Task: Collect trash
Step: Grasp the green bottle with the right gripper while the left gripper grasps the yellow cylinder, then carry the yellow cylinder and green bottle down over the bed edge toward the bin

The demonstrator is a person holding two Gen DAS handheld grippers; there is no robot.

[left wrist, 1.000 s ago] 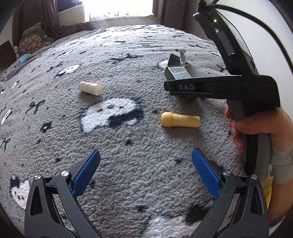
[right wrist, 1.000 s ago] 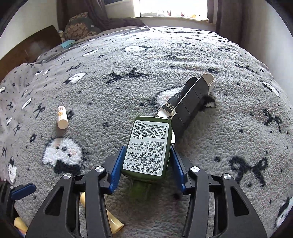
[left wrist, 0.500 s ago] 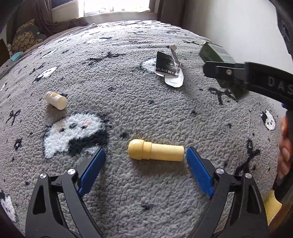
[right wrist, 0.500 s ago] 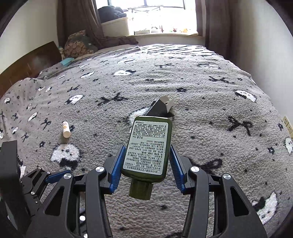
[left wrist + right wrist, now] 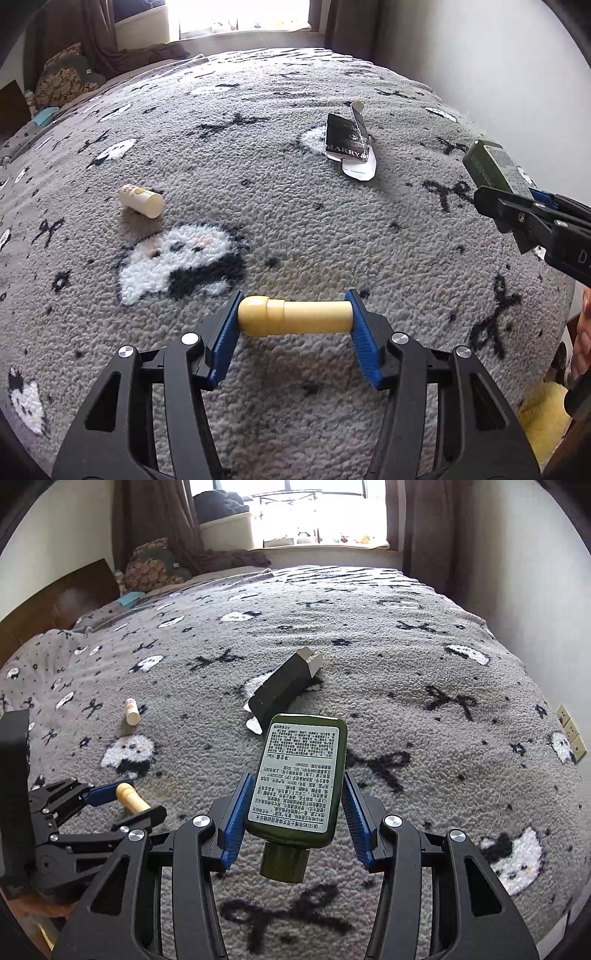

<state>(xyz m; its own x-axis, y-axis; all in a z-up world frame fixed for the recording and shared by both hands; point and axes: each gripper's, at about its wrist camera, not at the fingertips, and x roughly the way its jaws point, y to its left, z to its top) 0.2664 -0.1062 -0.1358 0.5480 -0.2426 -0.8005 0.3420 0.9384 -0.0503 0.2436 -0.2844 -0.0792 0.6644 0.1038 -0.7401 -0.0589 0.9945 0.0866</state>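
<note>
So the cream tube [image 5: 295, 318] lies crosswise on the grey fleece blanket [image 5: 258, 177], pinched end to end between the blue pads of the left gripper [image 5: 293, 314], cap end against the left pad. The green bottle [image 5: 300, 781] is clamped in the right gripper [image 5: 295, 797], cap pointing back at the camera, printed label up, and it looks lifted clear of the blanket. Still lying loose: a small white tube [image 5: 142, 199] off to the left past the white animal patch, and a flattened black carton [image 5: 349, 146] further back, both well apart from each other and from the grippers. Plenty of bare blanket around all of it. The bed's right edge runs close to the wall [image 5: 480, 55], and something yellow [image 5: 541, 424] sits down past that edge. From the left wrist view the right gripper comes in from the right side, raised, with the person's fingers [image 5: 583, 332] just visible at the frame edge
</note>
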